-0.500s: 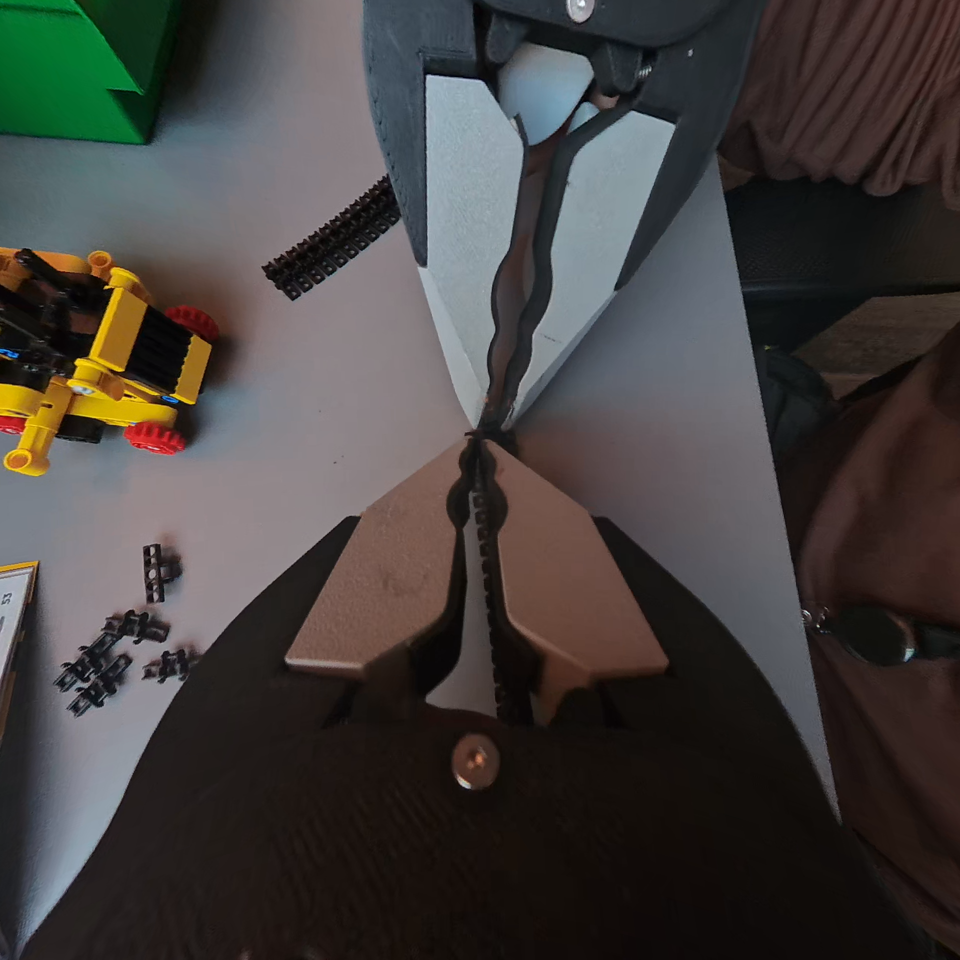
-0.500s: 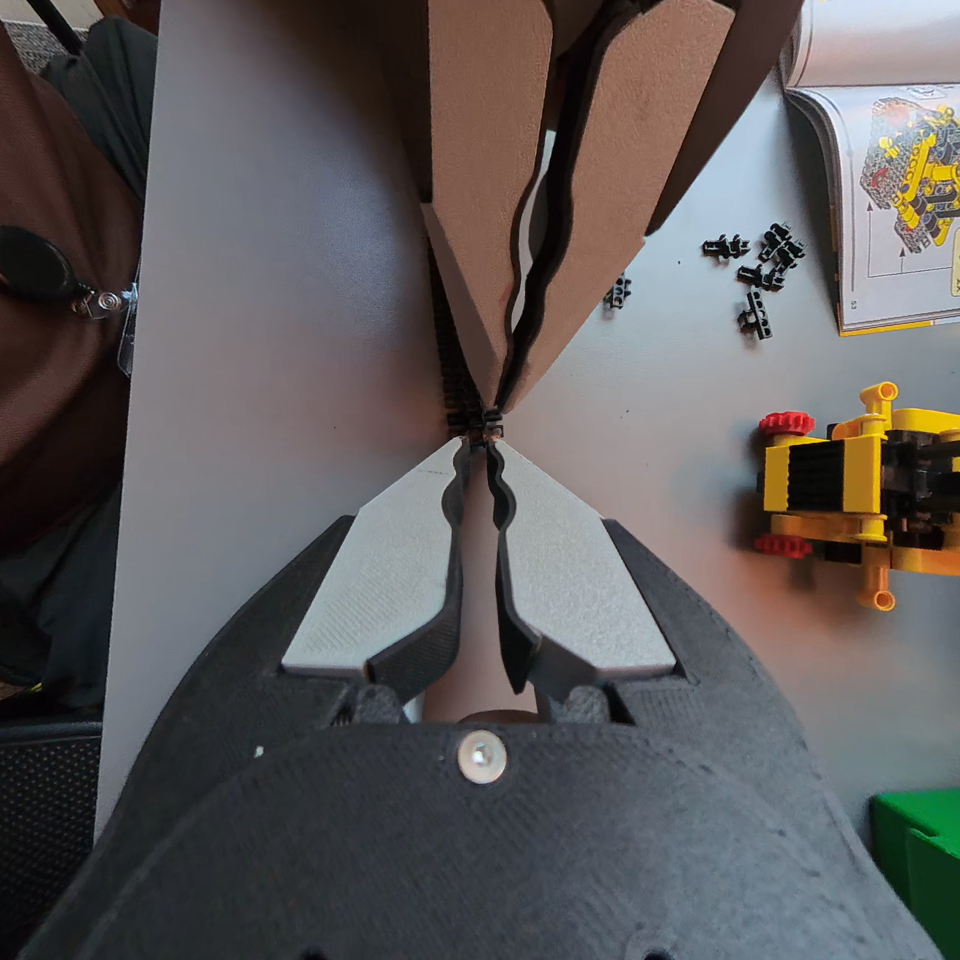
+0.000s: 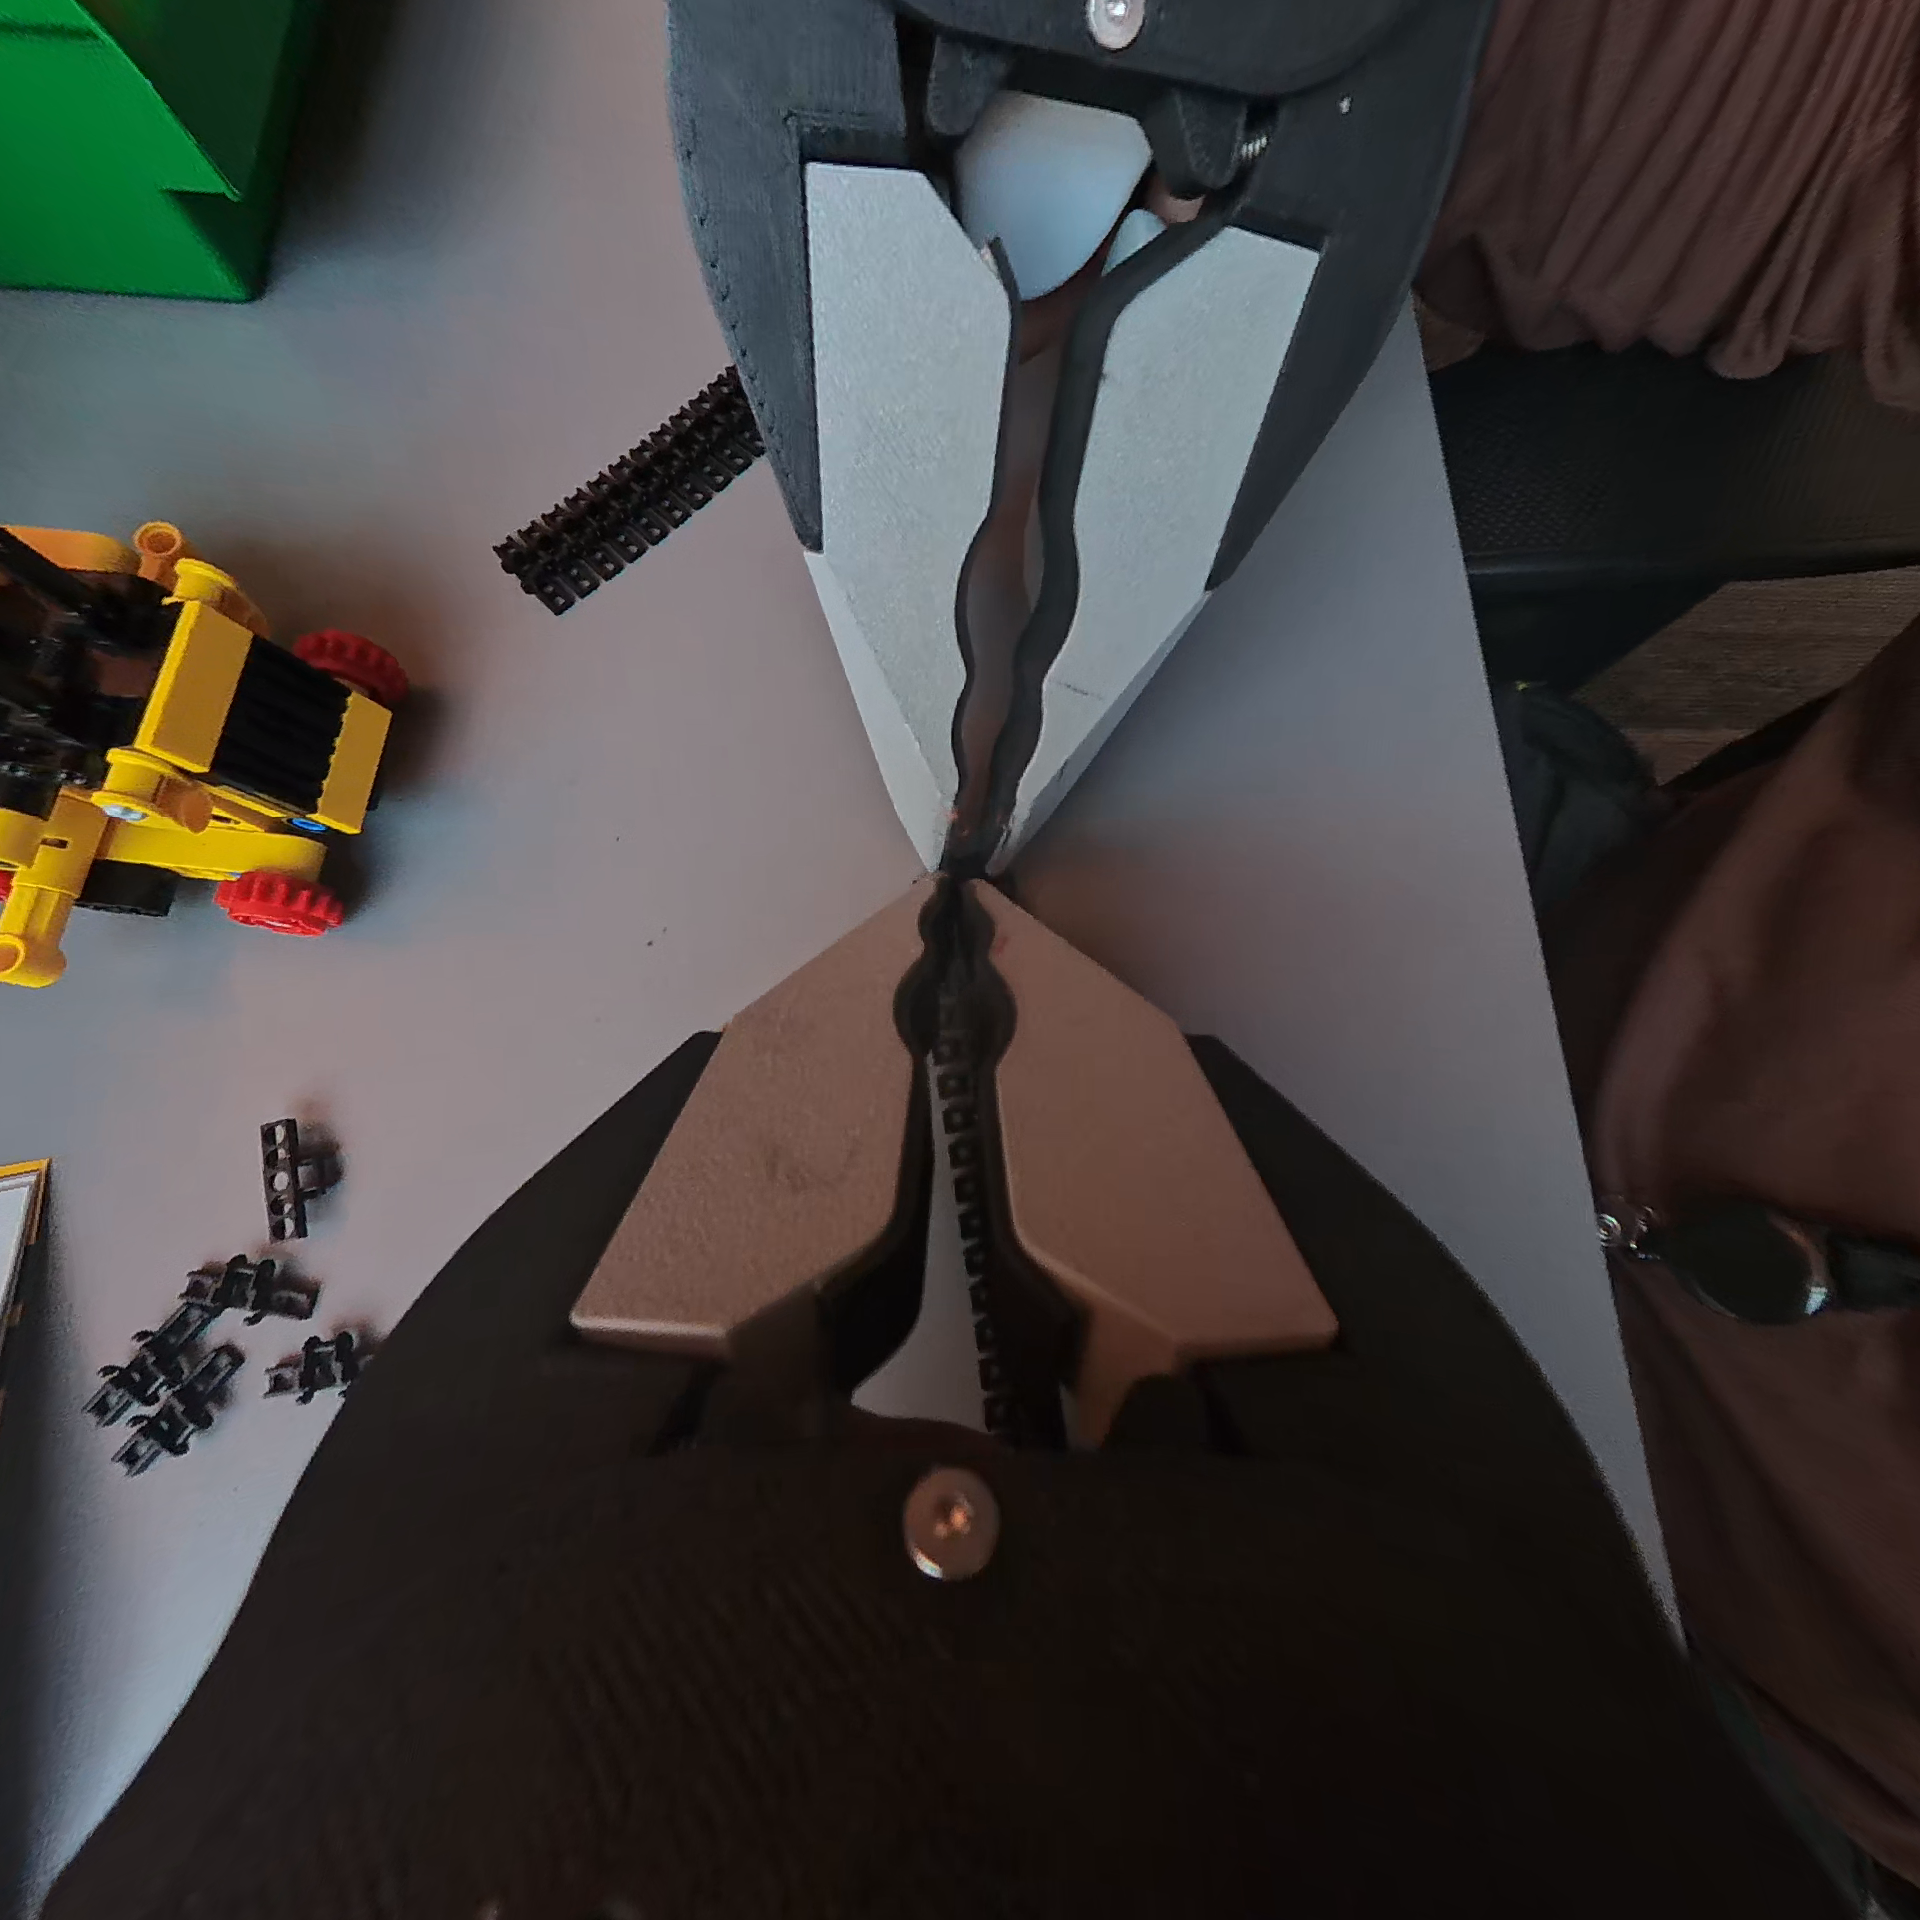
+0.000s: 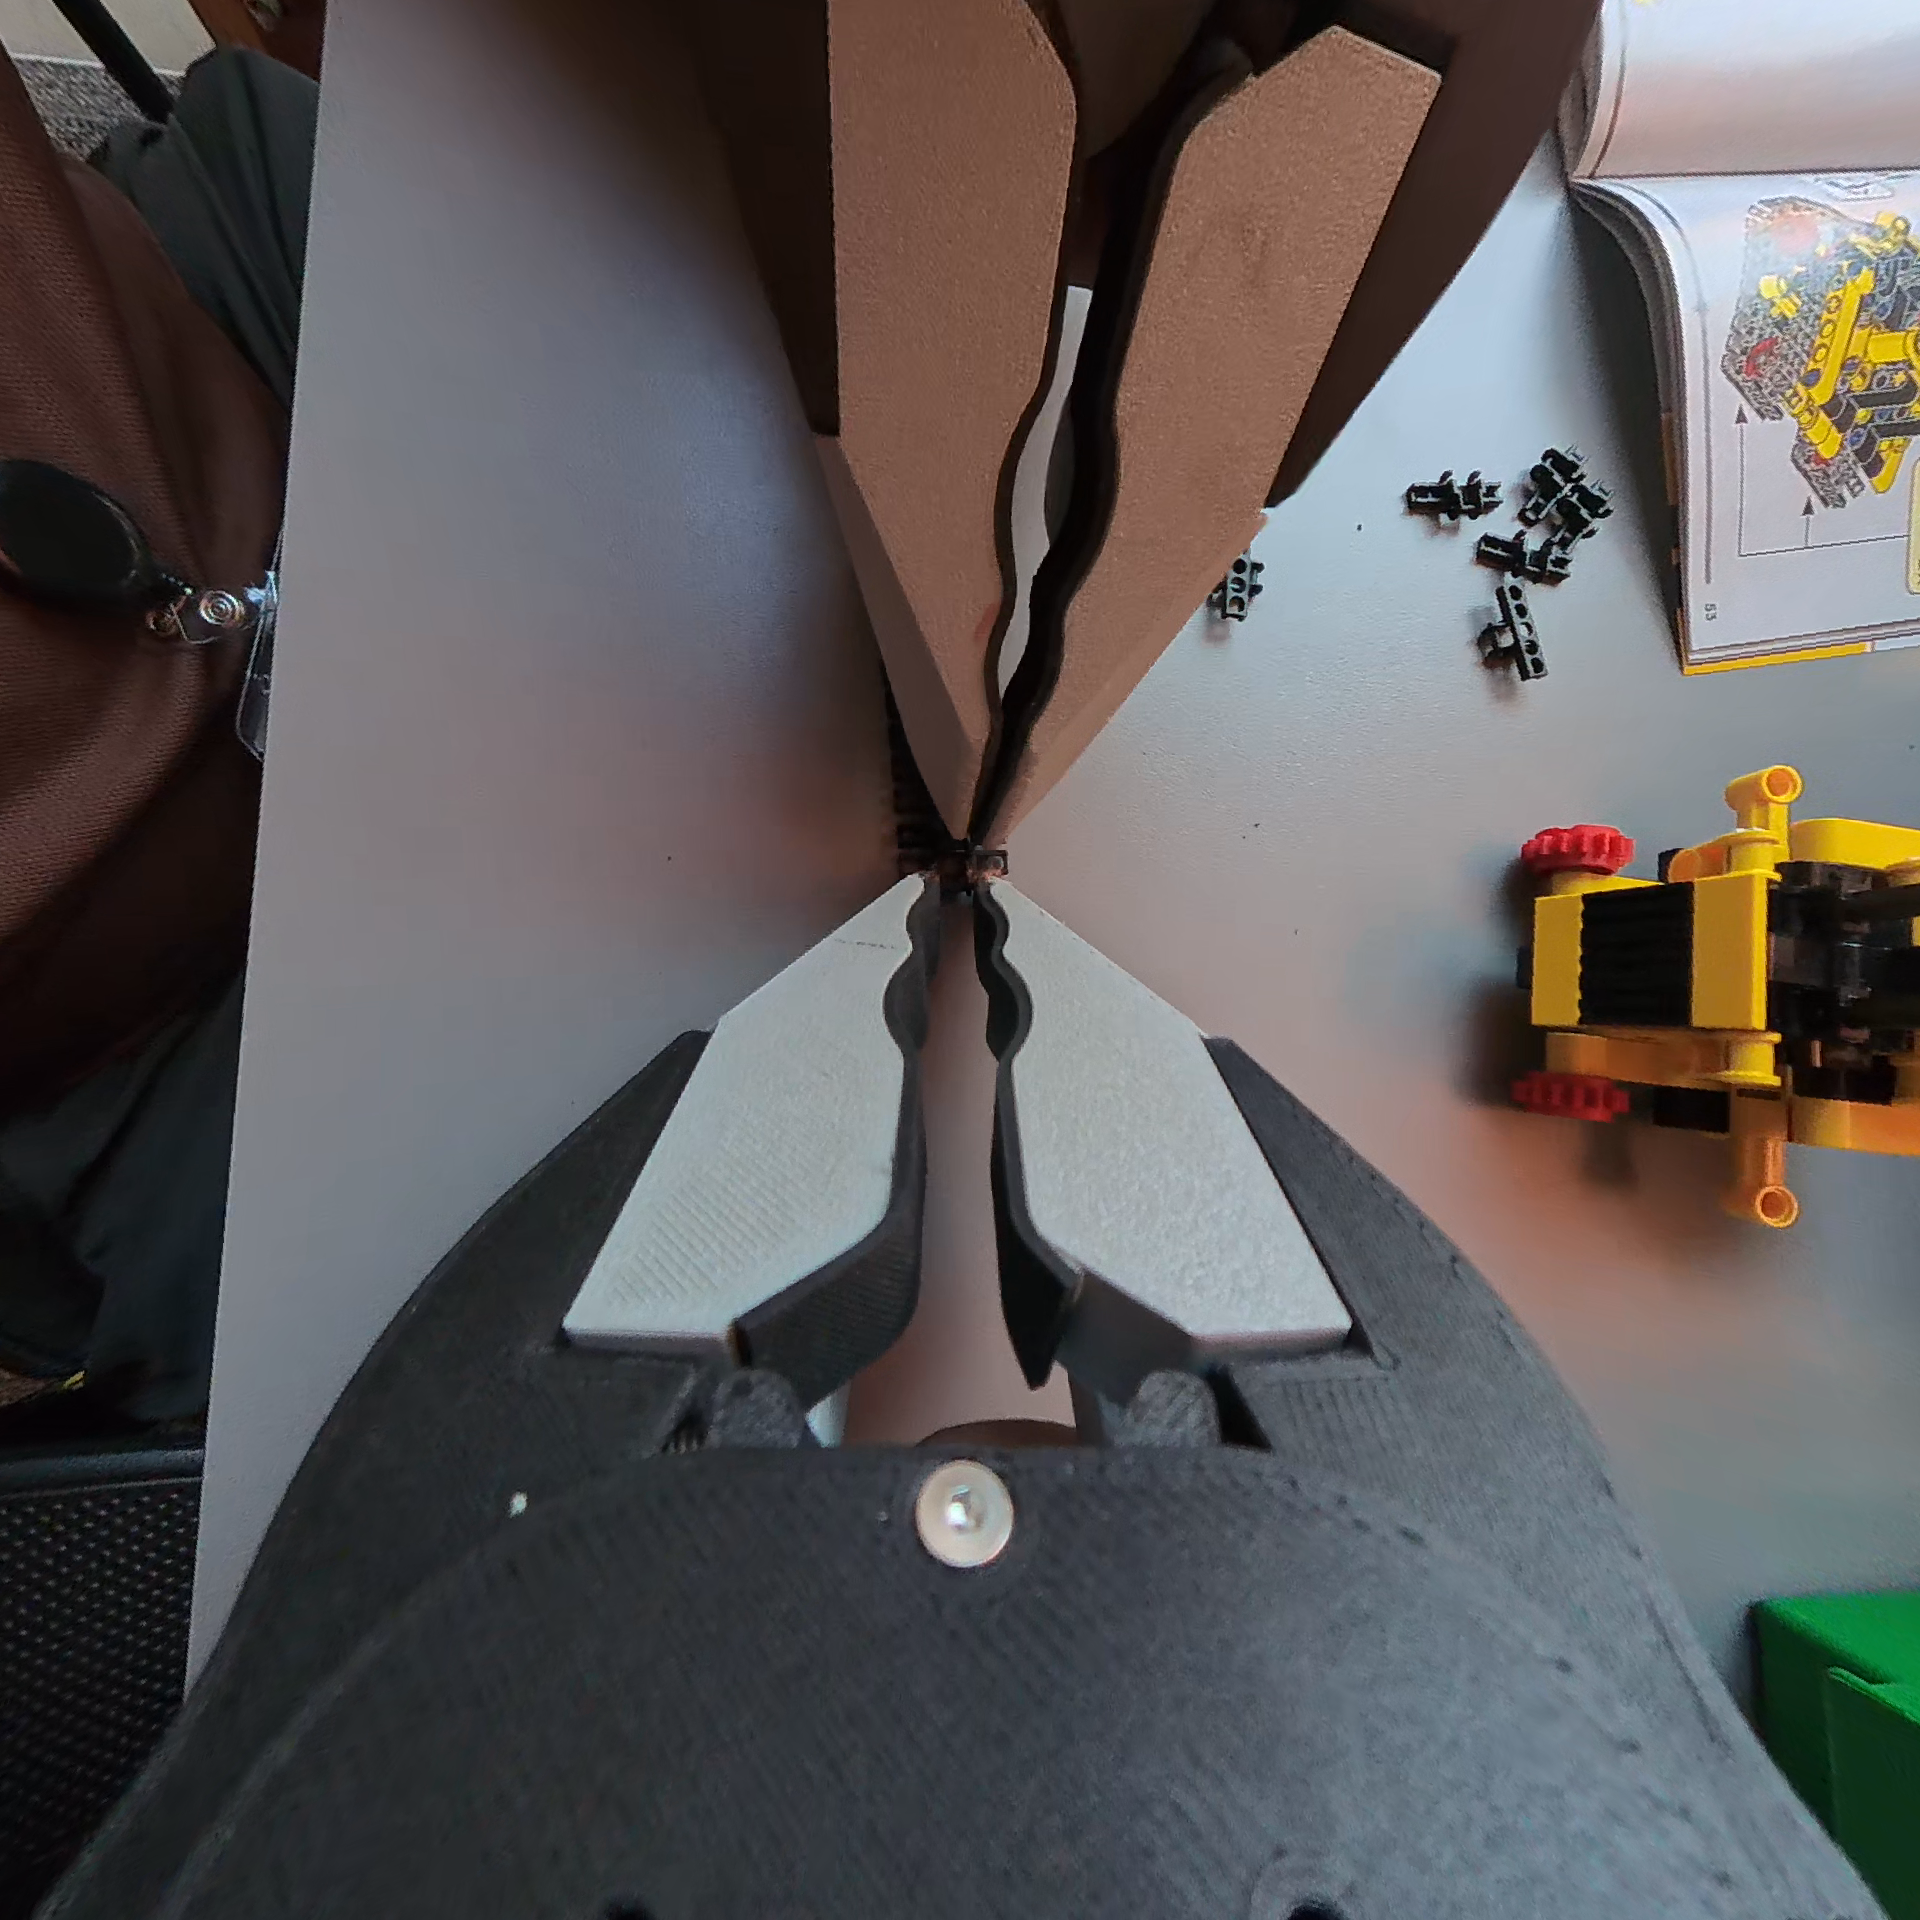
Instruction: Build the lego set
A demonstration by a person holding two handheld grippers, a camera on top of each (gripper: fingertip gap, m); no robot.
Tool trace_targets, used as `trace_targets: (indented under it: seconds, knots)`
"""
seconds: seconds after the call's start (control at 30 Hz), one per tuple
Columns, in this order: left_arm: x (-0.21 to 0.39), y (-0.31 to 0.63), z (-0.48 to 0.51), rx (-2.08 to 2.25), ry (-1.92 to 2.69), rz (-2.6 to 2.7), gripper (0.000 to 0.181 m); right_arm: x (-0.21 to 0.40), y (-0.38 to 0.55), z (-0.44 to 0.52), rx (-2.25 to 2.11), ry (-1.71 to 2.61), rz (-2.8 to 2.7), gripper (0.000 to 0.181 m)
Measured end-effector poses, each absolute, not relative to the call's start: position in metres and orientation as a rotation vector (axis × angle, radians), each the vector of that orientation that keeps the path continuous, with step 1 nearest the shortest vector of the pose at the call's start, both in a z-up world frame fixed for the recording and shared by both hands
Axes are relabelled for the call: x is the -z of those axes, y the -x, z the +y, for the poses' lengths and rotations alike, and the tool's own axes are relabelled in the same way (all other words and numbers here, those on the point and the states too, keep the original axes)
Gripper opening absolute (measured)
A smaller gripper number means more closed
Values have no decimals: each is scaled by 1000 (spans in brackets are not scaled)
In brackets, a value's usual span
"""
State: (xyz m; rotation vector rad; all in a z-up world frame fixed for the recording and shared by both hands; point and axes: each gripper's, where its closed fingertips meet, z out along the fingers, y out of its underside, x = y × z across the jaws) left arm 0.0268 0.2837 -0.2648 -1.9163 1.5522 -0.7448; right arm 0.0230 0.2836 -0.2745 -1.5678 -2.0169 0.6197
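My left gripper [image 3: 956, 896], with brown fingers, is shut on the end of a black track chain [image 3: 968, 1195] that runs back between its fingers. My right gripper [image 4: 956, 883], with grey fingers, is shut on a small black track link [image 4: 975, 862]. The two grippers meet tip to tip just above the grey table, and the link touches the chain's end [image 4: 904, 800]. The right gripper [image 3: 975, 844] enters the left wrist view from the top. The left gripper [image 4: 977, 826] enters the right wrist view from the top. The yellow and black vehicle [image 3: 177, 748] with red gears stands apart on the table [image 4: 1714, 987].
A second black track strip [image 3: 634, 499] lies on the table beyond the grippers. Several loose black links [image 3: 208, 1340] [image 4: 1527, 551] lie near an open instruction booklet [image 4: 1787, 416]. A green box [image 3: 125, 135] [image 4: 1849, 1714] stands at the corner. A person in brown sits at the table edge [image 3: 1507, 935]. My two grippers' fingertips are within a few centimetres of each other.
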Motion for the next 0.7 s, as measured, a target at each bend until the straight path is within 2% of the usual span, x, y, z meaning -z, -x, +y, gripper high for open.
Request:
trace_targets:
  seconds: [0.37, 0.7]
  knots:
    - [270, -28, 282, 701, 1901, 1600, 0, 275, -23, 282, -630, 1567, -2022, 3]
    - [271, -29, 278, 462, 1810, 1697, 0, 275, -25, 279, -635, 1583, -2028, 3]
